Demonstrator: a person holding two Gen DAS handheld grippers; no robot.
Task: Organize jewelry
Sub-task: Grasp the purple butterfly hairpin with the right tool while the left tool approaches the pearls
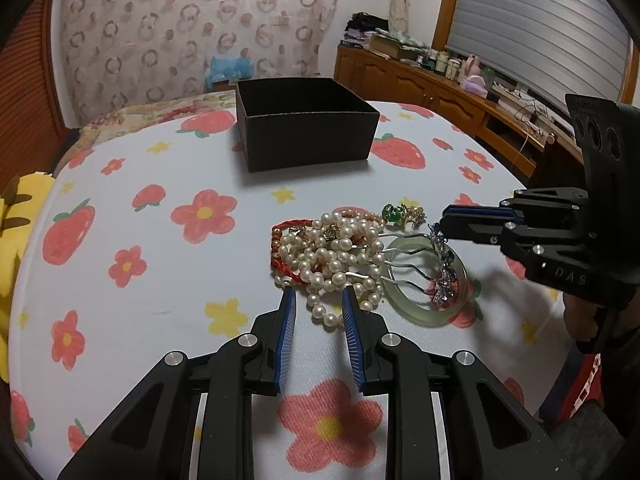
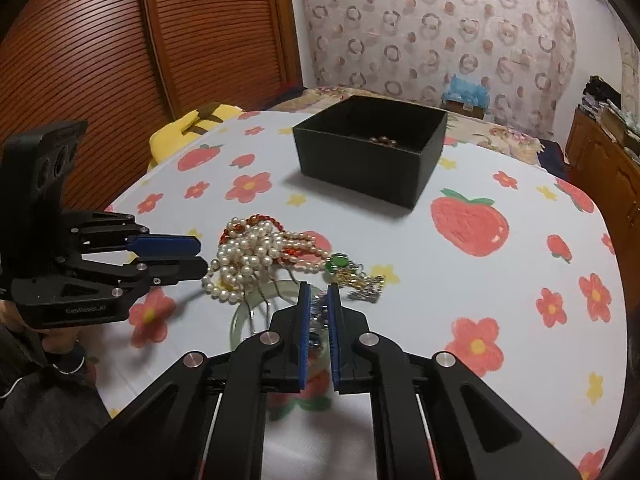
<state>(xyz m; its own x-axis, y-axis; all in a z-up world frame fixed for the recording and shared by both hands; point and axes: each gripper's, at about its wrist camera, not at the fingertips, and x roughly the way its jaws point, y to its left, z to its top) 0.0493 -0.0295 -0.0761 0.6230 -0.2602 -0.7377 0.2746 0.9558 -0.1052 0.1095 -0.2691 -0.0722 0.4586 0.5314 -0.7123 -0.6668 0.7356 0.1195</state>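
A heap of jewelry lies on the flower-print tablecloth: a pearl necklace [image 1: 332, 258] [image 2: 244, 256], a red braided bracelet [image 1: 282, 246], a green-stone brooch [image 1: 394, 213] [image 2: 340, 262], a jade bangle [image 1: 424, 280] [image 2: 240, 320] and a silver hair comb [image 1: 440, 264] with purple flowers. My left gripper [image 1: 319, 294] [image 2: 202, 256] is open, its tips at the near edge of the pearls. My right gripper [image 2: 319, 290] [image 1: 440, 226] is shut on the hair comb's decorated top [image 2: 318, 312], over the bangle. An open black box [image 1: 304, 122] [image 2: 372, 152] stands behind, with brown beads [image 2: 382, 141] inside.
The round table [image 1: 120, 320] has a yellow plush [image 1: 16, 240] at its left edge. A wooden sideboard [image 1: 440, 92] with clutter stands at the right. A slatted wooden door [image 2: 120, 60] and patterned cover are behind.
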